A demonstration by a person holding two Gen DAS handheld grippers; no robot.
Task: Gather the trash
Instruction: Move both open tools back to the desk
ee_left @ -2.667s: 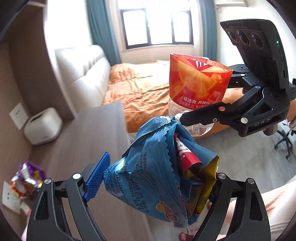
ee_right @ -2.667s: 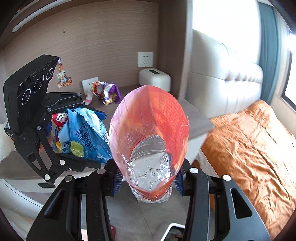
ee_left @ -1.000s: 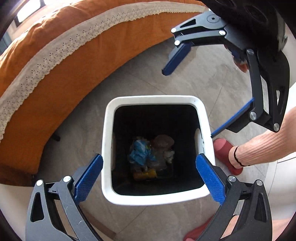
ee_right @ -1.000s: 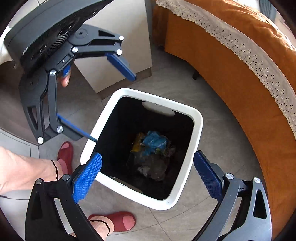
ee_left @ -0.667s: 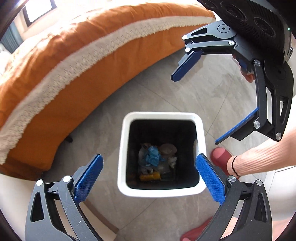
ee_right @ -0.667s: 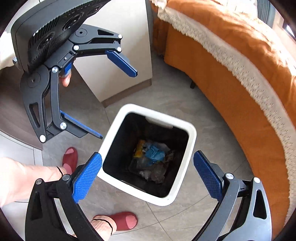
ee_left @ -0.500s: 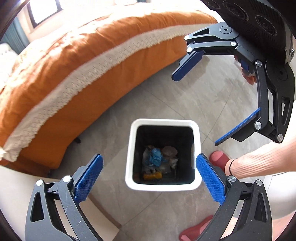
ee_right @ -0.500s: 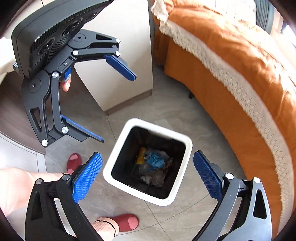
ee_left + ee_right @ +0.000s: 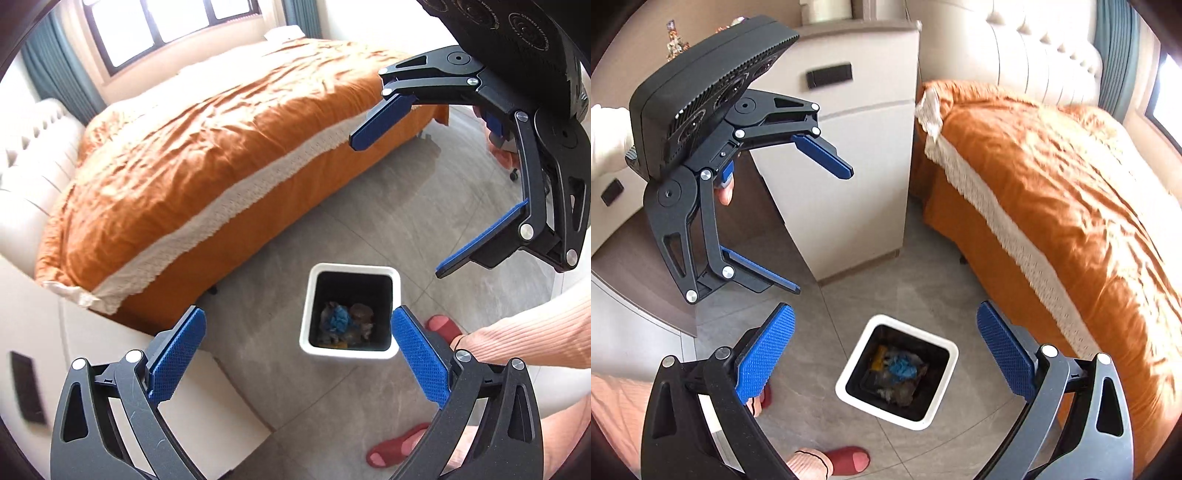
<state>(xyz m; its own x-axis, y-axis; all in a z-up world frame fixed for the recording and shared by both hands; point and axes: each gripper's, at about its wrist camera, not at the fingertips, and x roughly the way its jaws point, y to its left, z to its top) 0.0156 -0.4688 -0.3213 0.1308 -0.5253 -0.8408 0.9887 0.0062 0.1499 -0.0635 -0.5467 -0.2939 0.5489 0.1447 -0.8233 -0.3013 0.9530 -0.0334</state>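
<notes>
Crumpled blue and yellow wrappers (image 9: pixel 341 325) already lie inside the white square plastic bin (image 9: pixel 306 321) at lower centre, both the left gripper (image 9: pixel 299 354) and right gripper (image 9: pixel 884 345) gape empty above it, and remaining trash is likely elsewhere.

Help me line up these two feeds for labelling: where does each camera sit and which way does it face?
Left wrist: sits on the left hand-held gripper, looking down at the floor and the white trash bin beside the orange bed; a sleeve and slippered feet show.
Right wrist: sits on the right hand-held gripper, also looking down at the bin, nightstand behind; a slippered foot shows.
Shared: bin with trash inside, bed, and each other's open gripper.
</notes>
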